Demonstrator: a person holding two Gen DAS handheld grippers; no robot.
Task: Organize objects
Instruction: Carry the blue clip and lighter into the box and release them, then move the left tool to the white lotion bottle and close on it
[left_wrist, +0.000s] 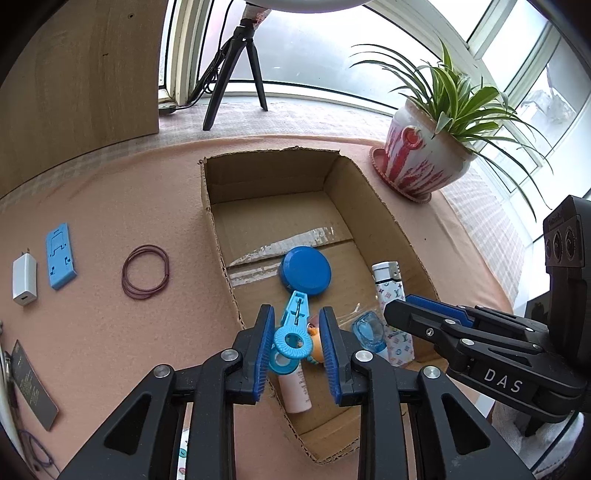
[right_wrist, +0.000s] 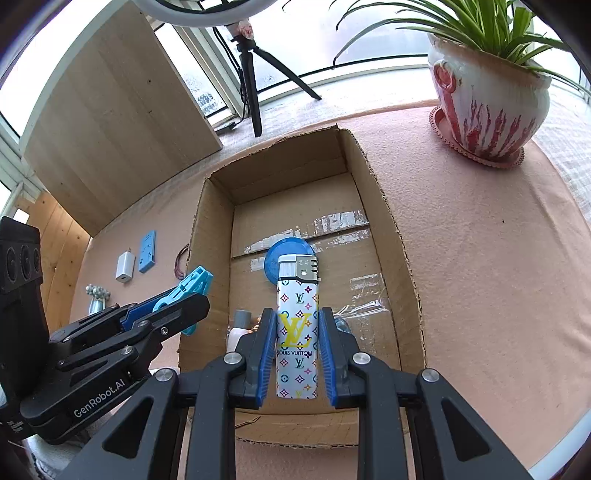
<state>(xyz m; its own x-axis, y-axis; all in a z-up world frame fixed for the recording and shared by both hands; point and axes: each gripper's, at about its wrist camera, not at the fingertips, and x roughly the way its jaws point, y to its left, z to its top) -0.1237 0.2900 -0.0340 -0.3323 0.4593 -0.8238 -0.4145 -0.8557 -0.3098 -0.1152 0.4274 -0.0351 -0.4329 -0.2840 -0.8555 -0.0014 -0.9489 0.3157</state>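
Observation:
An open cardboard box (left_wrist: 212, 206) lies on the pink tabletop. My left gripper (left_wrist: 295, 314) hangs over its near end, open. A light-blue plastic clip (left_wrist: 293, 332) with a ring end sits loosely between its blue pads, with a gap on the right side. My right gripper (right_wrist: 297, 314) is shut on a white patterned lighter (right_wrist: 297, 332), held upright over the box (right_wrist: 207, 240). Inside the box lie a blue round lid (left_wrist: 306, 269), a pale pink tube (left_wrist: 293, 391) and a small clear blue bottle (left_wrist: 369, 332). In the right wrist view the left gripper (right_wrist: 177, 306) shows at the box's left wall.
Left of the box lie brown rubber bands (left_wrist: 146, 271), a blue phone stand (left_wrist: 61, 260), a white charger (left_wrist: 24, 282) and a dark card (left_wrist: 31, 384). A potted plant (left_wrist: 424, 162) stands at the back right, a tripod (left_wrist: 240, 66) on the sill, a wooden board (left_wrist: 74, 92) at the back left.

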